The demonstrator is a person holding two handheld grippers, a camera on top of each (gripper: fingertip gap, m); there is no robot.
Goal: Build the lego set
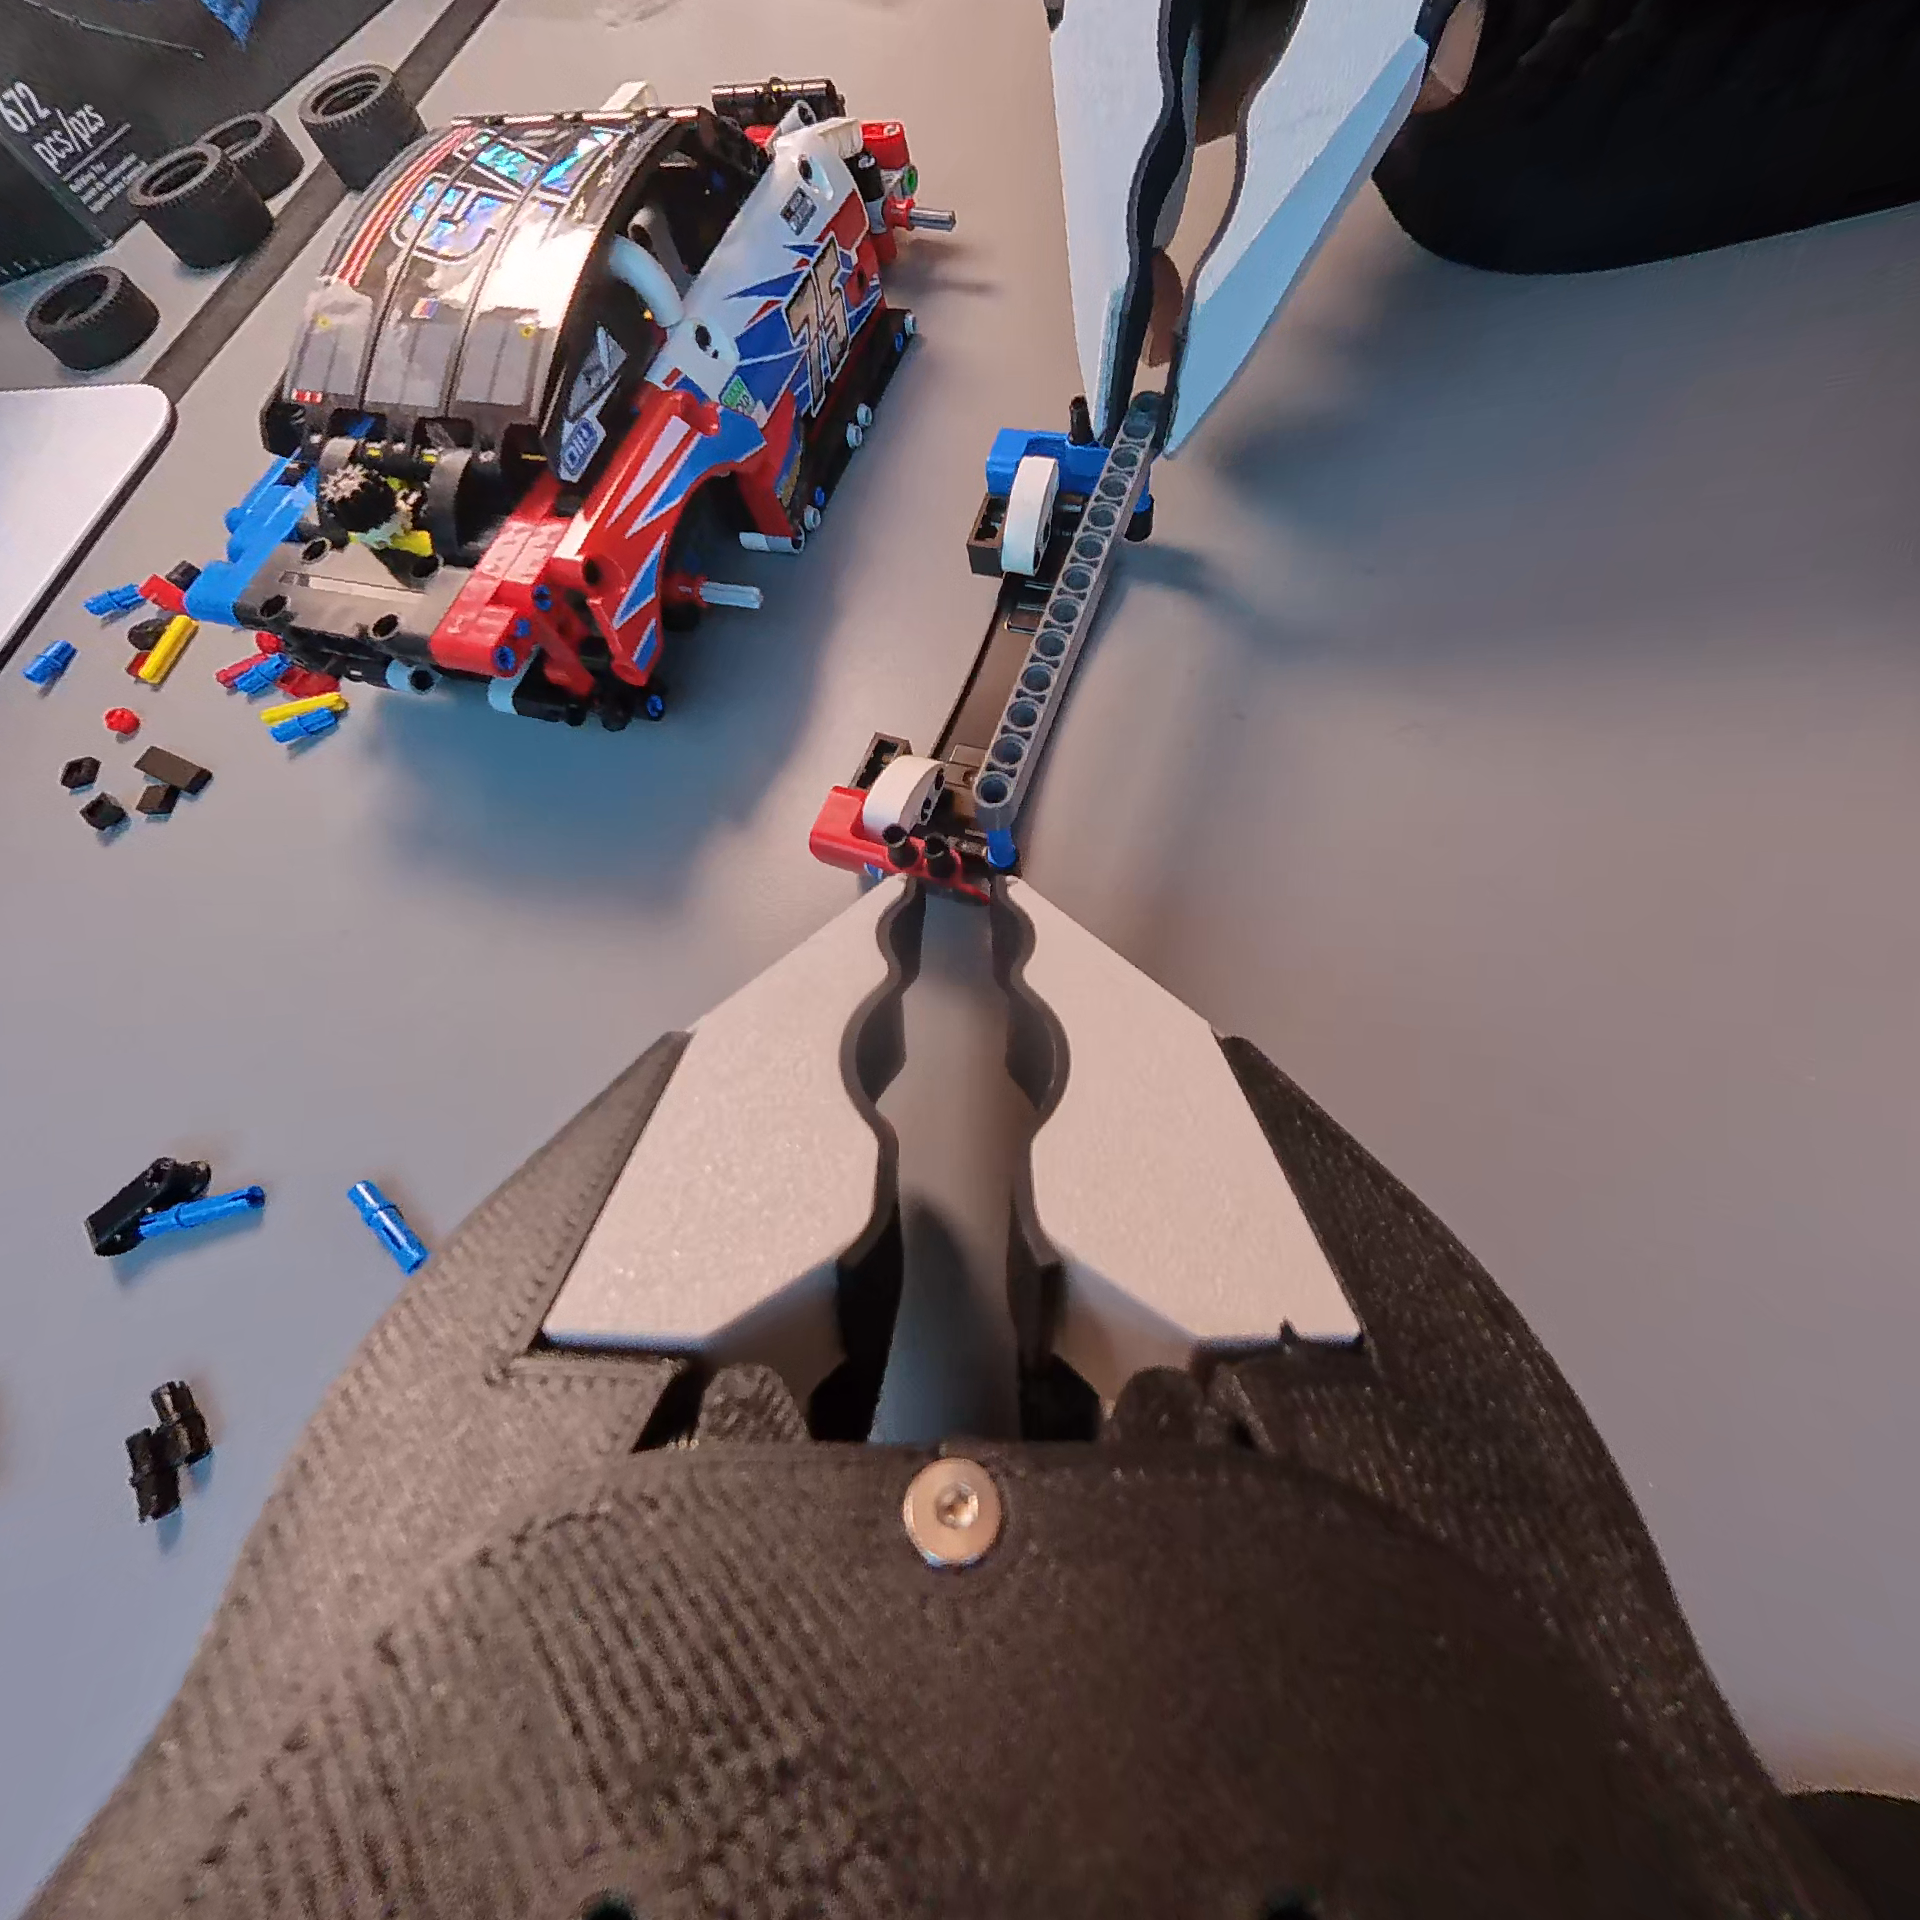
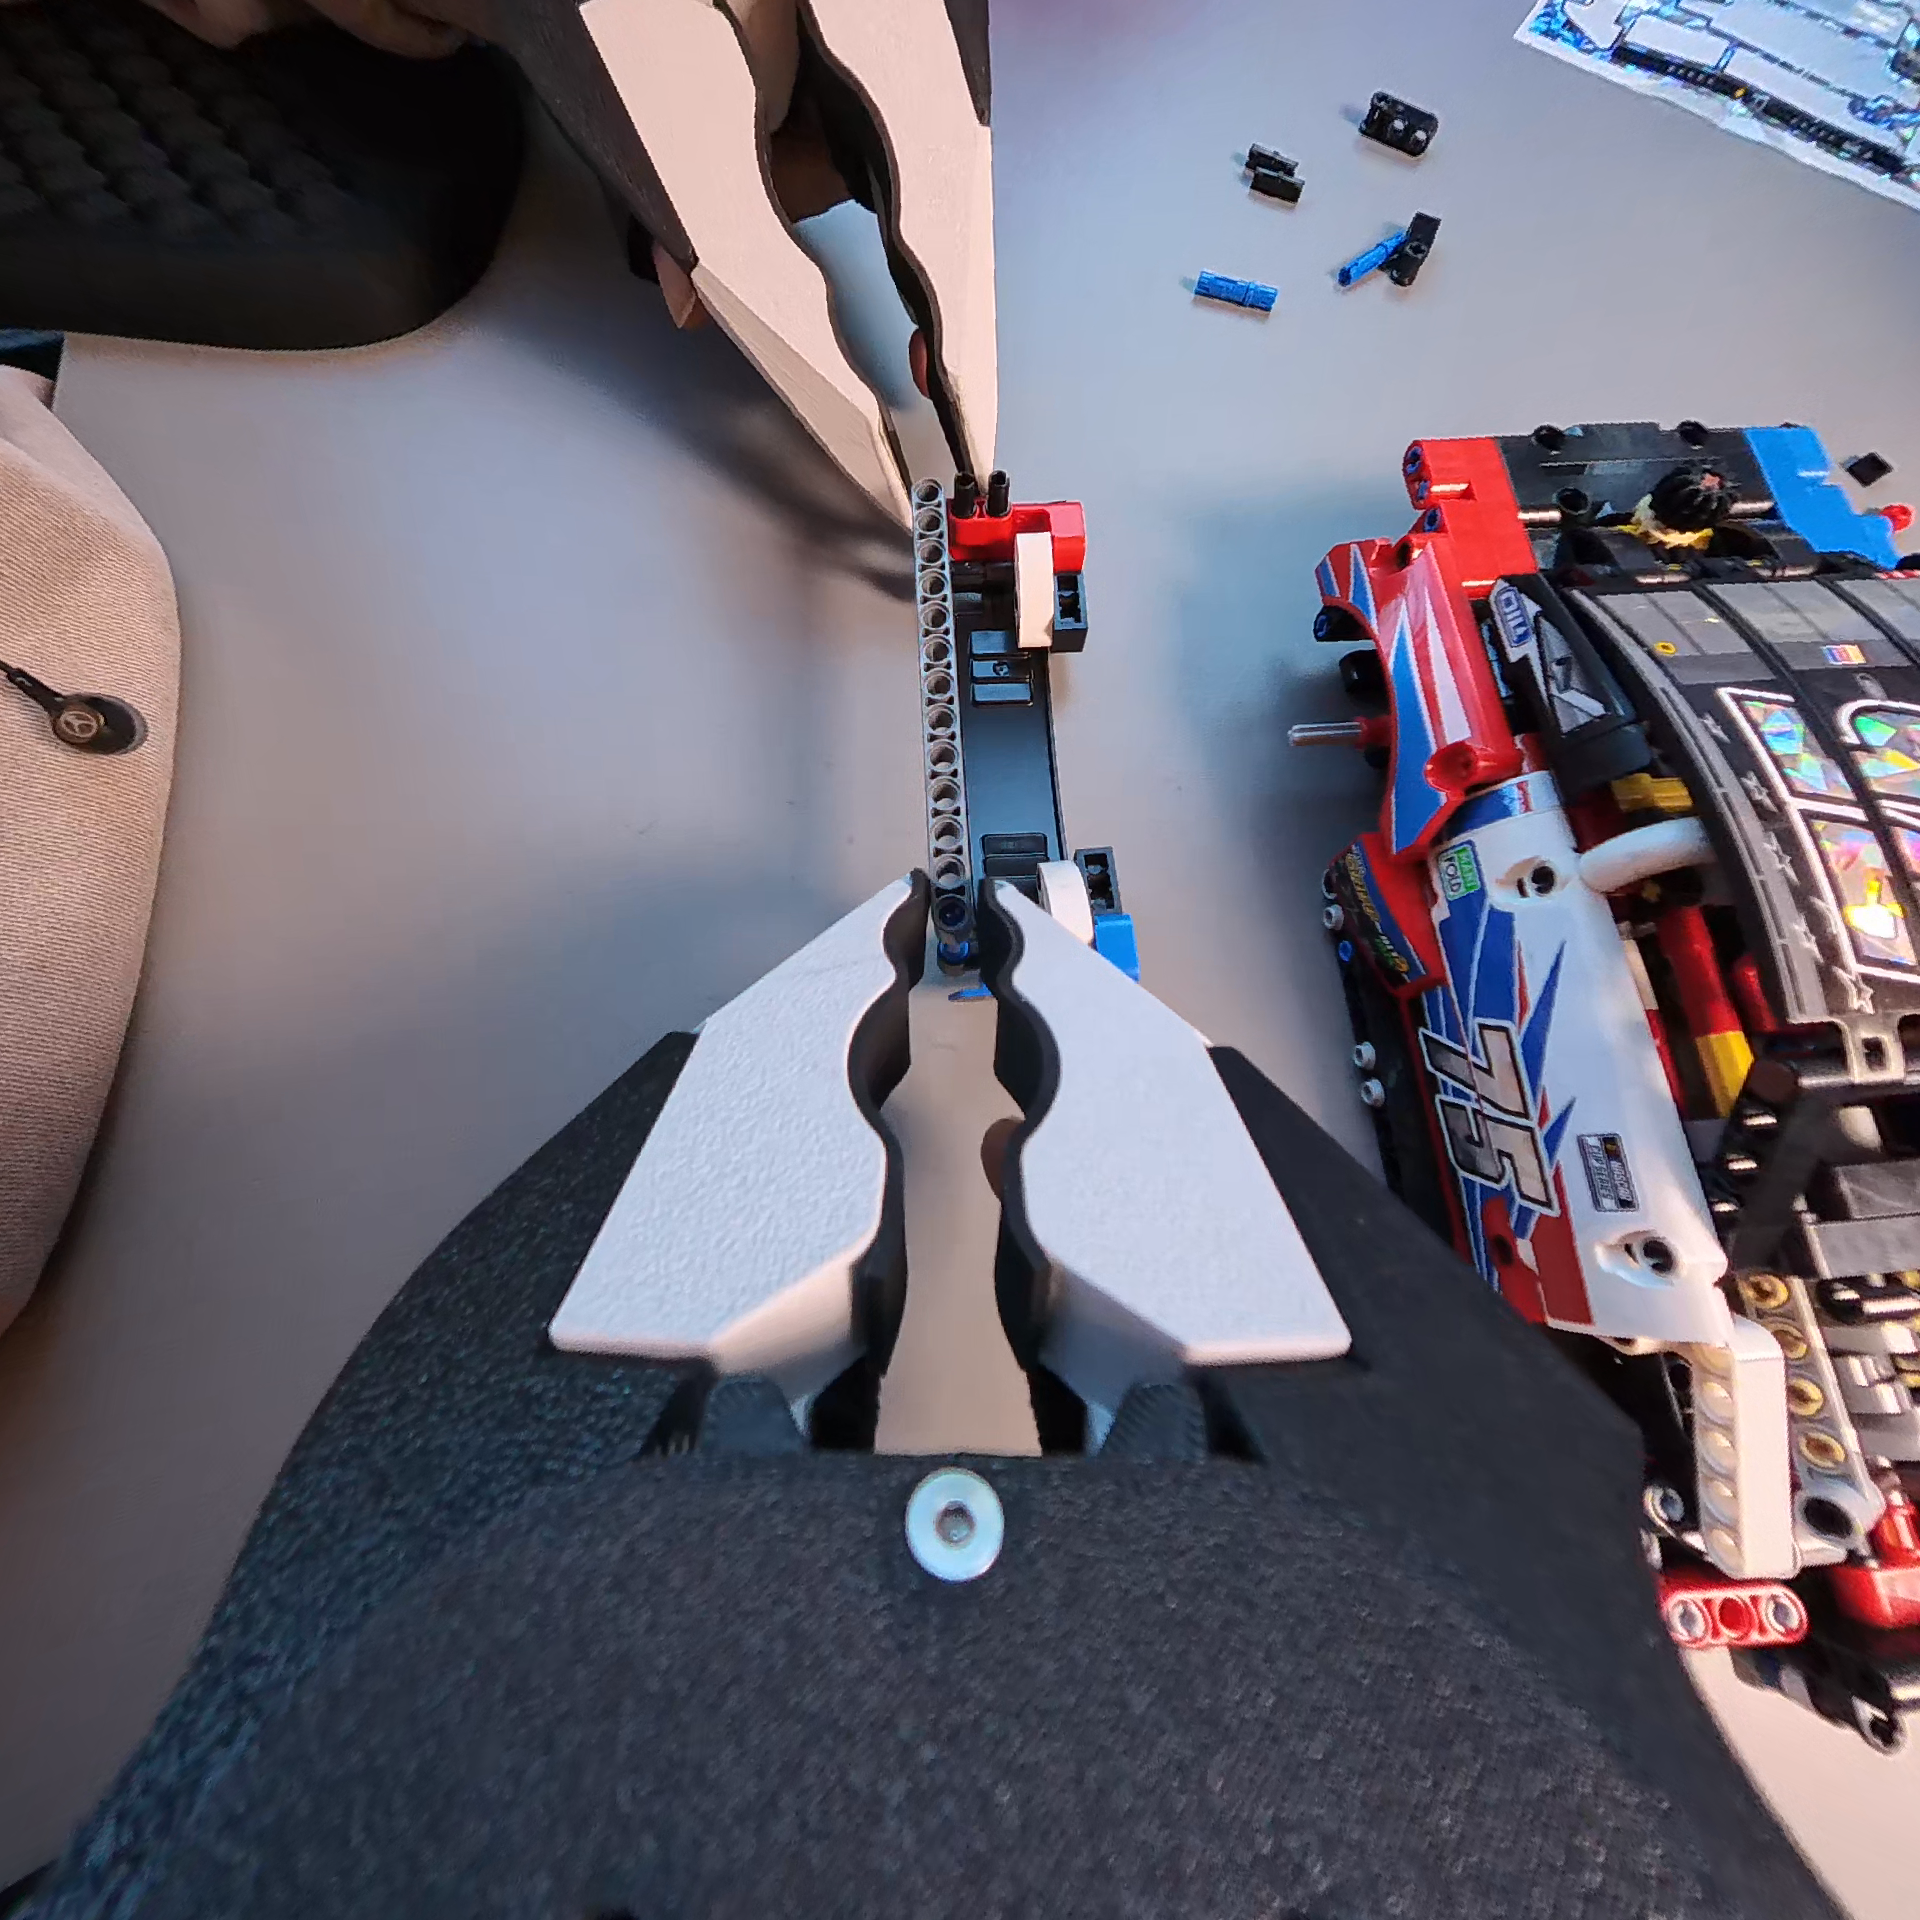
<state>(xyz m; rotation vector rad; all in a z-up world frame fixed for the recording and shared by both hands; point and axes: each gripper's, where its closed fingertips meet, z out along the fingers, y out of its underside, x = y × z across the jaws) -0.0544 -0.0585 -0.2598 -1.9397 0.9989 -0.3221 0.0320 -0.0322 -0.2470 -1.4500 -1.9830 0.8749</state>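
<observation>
A long sub-assembly lies on the grey table between my two grippers: a grey holed beam [image 1: 1070, 603] beside a black panel, with a red piece [image 1: 847, 826] at one end and a blue piece [image 1: 1013, 457] at the other. My left gripper [image 1: 954, 896] is shut on the red end. My right gripper [image 2: 951, 920] is shut on the blue end of the beam [image 2: 940, 727]. Each gripper also shows in the other's view: the right [image 1: 1138, 410] and the left [image 2: 940, 488]. The red, white and blue race car [image 1: 582, 395] stands to the side and also shows in the right wrist view [image 2: 1662, 935].
Several black tyres [image 1: 208, 197] and a black box [image 1: 62, 135] are at the far left. Small loose pieces [image 1: 177, 665] lie by the car's front. Blue and black pins [image 1: 177, 1205] lie near my left gripper. A printed sheet [image 2: 1745, 73] and a beige sleeve [image 2: 73, 831] show in the right wrist view. Left tips to right tips: about 10 cm.
</observation>
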